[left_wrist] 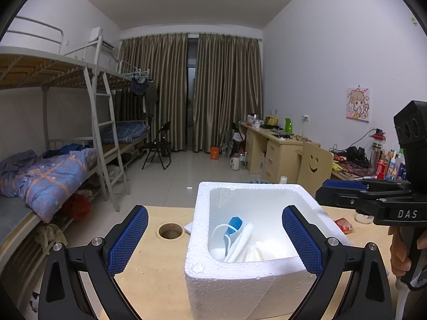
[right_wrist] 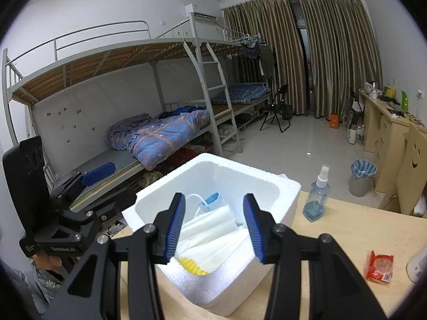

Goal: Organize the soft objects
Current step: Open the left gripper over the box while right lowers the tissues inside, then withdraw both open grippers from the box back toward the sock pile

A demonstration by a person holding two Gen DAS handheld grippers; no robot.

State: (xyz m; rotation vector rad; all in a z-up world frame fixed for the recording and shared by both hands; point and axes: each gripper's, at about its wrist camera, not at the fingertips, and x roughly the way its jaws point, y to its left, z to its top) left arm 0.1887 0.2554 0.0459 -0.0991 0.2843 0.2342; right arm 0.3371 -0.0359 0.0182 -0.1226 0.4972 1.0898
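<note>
On the desk, everything keys off the foam box (left_wrist: 240,274): left of it sits a round cable hole (left_wrist: 170,231) in the desk top (left_wrist: 152,272), bare wood otherwise. Left gripper (left_wrist: 214,240) hovers at the box's near-left side, jaws spread wide, wider than the box opening, nothing between the pads; looks parked for a grab or to steady the box, my read. Inside the box: soft stuff already piled, white face masks (right_wrist: 213,237) stacked loosely, a blue-edged mask (right_wrist: 212,200) with ear loops at the back, something yellow (right_wrist: 192,266) at the near wall. Loose stacking suggests they were dropped in, not folded. Right gripper (right_wrist: 213,226) sits over the box's near rim, jaws partly open, empty, aimed at the mask pile, probably to tidy or press it. Right of the box: blue spray bottle (right_wrist: 319,197) standing just beside its far corner, then a red snack packet (right_wrist: 379,268) lying flat, well apart. Neither looks soft, so likely they stay out. Bunk bed (right_wrist: 160,133) behind box, irrelevant.
</note>
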